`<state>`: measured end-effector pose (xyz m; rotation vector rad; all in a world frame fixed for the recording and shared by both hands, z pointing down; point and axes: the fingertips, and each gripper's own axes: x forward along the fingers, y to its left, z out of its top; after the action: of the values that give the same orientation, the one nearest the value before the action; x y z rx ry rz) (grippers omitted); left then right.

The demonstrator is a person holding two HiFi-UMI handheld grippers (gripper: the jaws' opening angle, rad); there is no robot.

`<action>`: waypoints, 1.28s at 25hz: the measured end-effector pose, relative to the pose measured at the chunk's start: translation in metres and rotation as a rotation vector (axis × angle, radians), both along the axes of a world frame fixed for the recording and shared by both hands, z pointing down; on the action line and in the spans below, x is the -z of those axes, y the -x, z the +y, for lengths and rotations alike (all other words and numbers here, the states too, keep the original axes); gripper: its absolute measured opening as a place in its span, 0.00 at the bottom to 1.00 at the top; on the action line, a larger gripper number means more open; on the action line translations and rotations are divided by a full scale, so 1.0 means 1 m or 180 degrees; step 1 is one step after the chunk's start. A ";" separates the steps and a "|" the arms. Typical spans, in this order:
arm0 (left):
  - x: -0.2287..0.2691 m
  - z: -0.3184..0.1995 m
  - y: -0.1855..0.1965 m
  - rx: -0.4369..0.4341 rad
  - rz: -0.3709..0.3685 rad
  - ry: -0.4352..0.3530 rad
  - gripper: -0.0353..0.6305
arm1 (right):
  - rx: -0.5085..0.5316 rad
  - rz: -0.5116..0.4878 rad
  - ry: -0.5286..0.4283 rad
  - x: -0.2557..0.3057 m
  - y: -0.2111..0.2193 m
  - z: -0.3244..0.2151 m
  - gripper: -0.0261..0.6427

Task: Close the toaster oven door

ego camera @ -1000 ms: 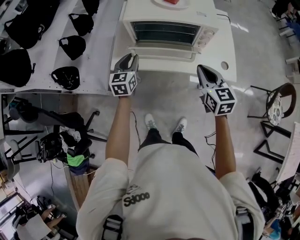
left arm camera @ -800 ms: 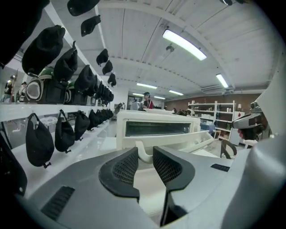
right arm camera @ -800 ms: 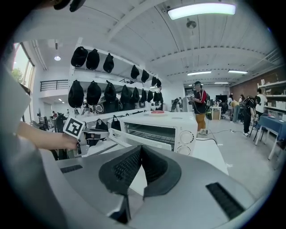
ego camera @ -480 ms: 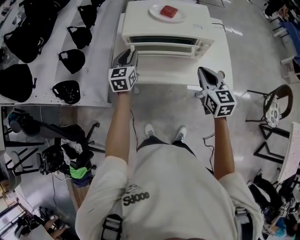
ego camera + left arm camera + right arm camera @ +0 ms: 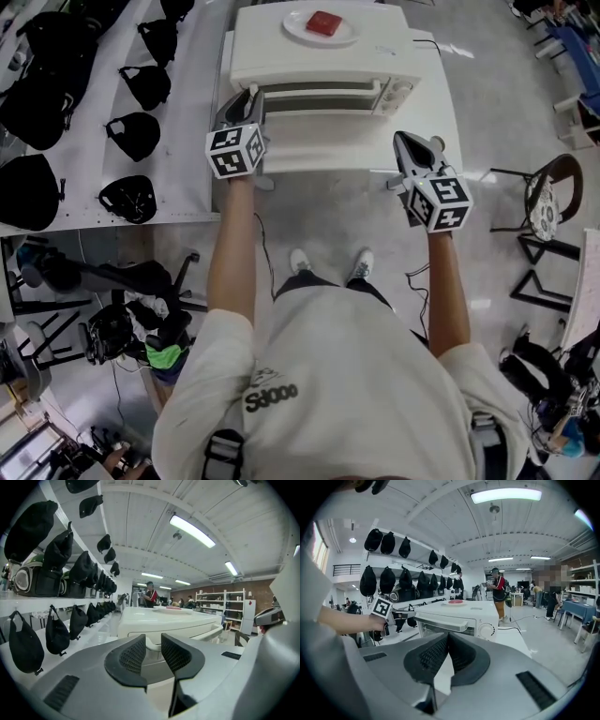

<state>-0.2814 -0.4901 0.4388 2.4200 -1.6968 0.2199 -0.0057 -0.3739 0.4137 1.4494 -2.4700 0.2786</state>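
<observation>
Black bags (image 5: 37,89) sit along a white shelf (image 5: 187,122) at the far left. Just beside the shelf, the left gripper (image 5: 246,97) is at the front left corner of the oven (image 5: 281,56). Its jaws are spread and opening. The left end of the door's handle (image 5: 440,622) shows in the gap between them, and the pads do not press on it. The cream oven stands on a white counter (image 5: 427,103). Its door (image 5: 319,98) is upright against the front and looks closed, with the handle along its top edge. A plate (image 5: 298,30) with a red piece (image 5: 324,21) rests on the oven's top. To the right, the right gripper (image 5: 403,141) hangs over the counter's front right corner, apart from the oven. Its jaws are pressed together with nothing between them.
</observation>
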 end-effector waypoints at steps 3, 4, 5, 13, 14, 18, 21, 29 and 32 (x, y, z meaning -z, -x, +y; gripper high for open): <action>0.001 0.000 0.000 -0.0021 0.0007 -0.0049 0.22 | -0.0012 0.0007 -0.0004 0.001 0.000 0.001 0.05; 0.002 0.000 0.000 -0.0049 -0.0017 -0.0073 0.22 | -0.0018 0.0021 -0.0019 0.002 0.000 0.001 0.05; 0.002 0.000 0.000 -0.0072 -0.0056 -0.0086 0.22 | -0.0025 0.0037 -0.0035 0.004 -0.001 0.002 0.05; 0.023 0.035 0.010 -0.0050 -0.0296 -0.0136 0.22 | -0.0019 0.0107 -0.0246 0.034 -0.010 0.012 0.05; 0.027 0.041 0.011 -0.0059 -0.0325 -0.0145 0.20 | -0.0012 0.0125 -0.0290 0.040 -0.009 0.012 0.05; 0.045 0.069 0.014 -0.0086 -0.0445 -0.0220 0.12 | 0.0026 0.0303 -0.0475 0.063 -0.008 0.010 0.05; 0.058 0.092 0.009 -0.0155 -0.0494 -0.0234 0.08 | 0.0111 0.0378 -0.0610 0.081 -0.004 0.016 0.05; 0.112 0.145 -0.003 -0.0067 -0.0542 -0.0561 0.08 | 0.0521 0.0303 -0.0903 0.126 0.019 0.040 0.05; 0.137 0.162 -0.006 -0.0034 -0.0584 -0.0737 0.08 | 0.0605 0.0307 -0.0993 0.138 0.025 0.047 0.05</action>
<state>-0.2755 -0.3281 0.3023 2.6470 -1.8814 0.2682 -0.0312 -0.3270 0.2753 1.2850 -2.6327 -0.2187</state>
